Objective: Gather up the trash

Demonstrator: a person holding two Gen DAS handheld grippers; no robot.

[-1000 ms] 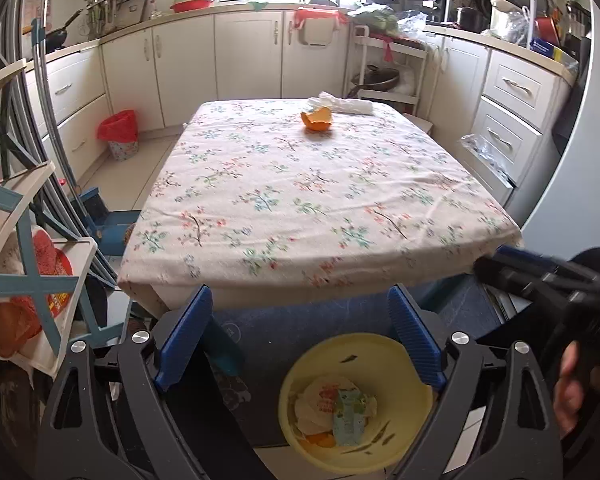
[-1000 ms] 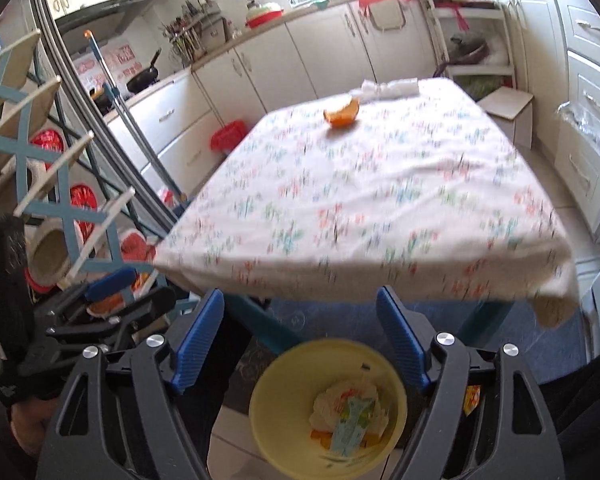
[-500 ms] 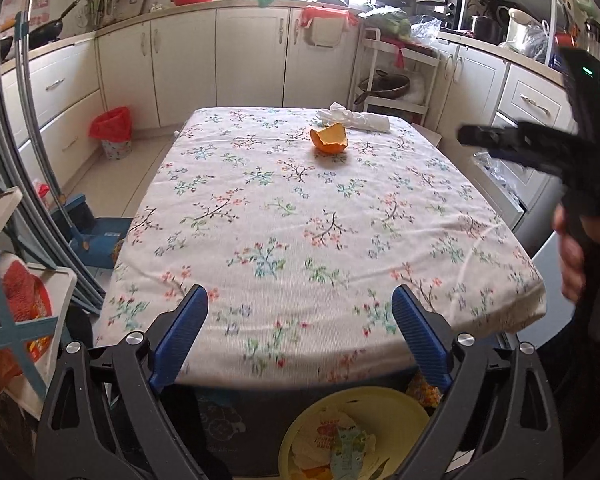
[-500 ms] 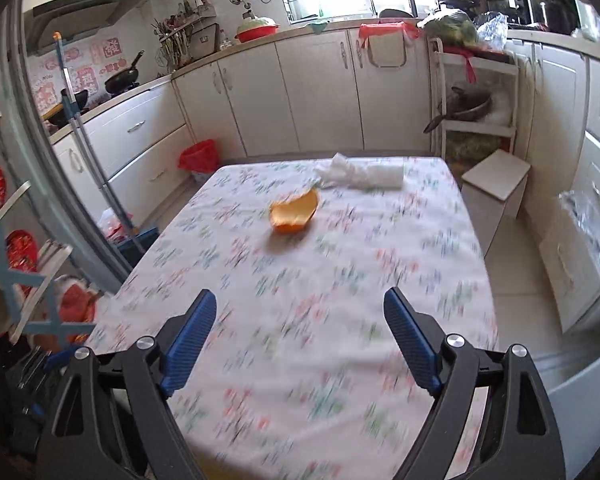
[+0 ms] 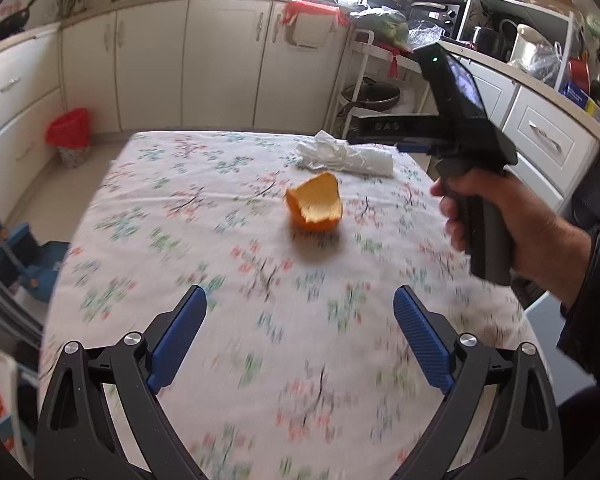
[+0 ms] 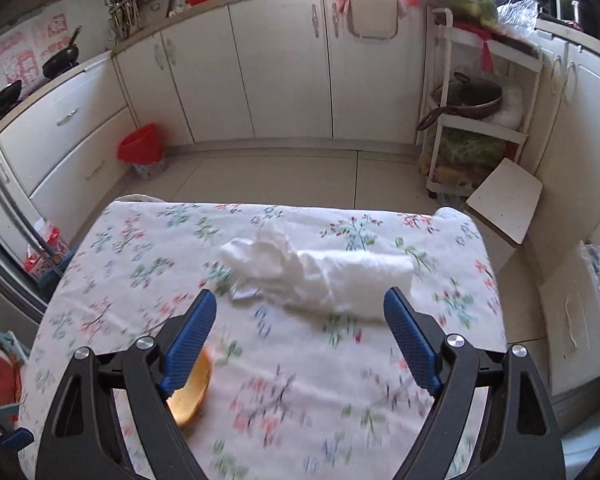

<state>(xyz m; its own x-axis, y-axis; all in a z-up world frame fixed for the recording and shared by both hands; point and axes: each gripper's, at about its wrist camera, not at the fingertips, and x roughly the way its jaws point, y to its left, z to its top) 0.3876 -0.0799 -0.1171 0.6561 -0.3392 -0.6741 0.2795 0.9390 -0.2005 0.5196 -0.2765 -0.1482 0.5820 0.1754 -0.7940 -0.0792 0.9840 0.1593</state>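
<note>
White tablecloth (image 5: 220, 240) w/ pink-green floral print, orange peel (image 5: 315, 208) mid-frame, white crumpled tissue (image 6: 320, 272), blue gripper pads (image 5: 176, 344), red bin (image 5: 69, 136) upper left, cream cabinets (image 5: 220, 60).

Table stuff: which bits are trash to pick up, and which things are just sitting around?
Trash to collect:
- orange peel
- crumpled white tissue

Just lying about:
- flowery tablecloth
- red bin on the floor
- pan on the white rack
- black frying pan on the counter
</note>
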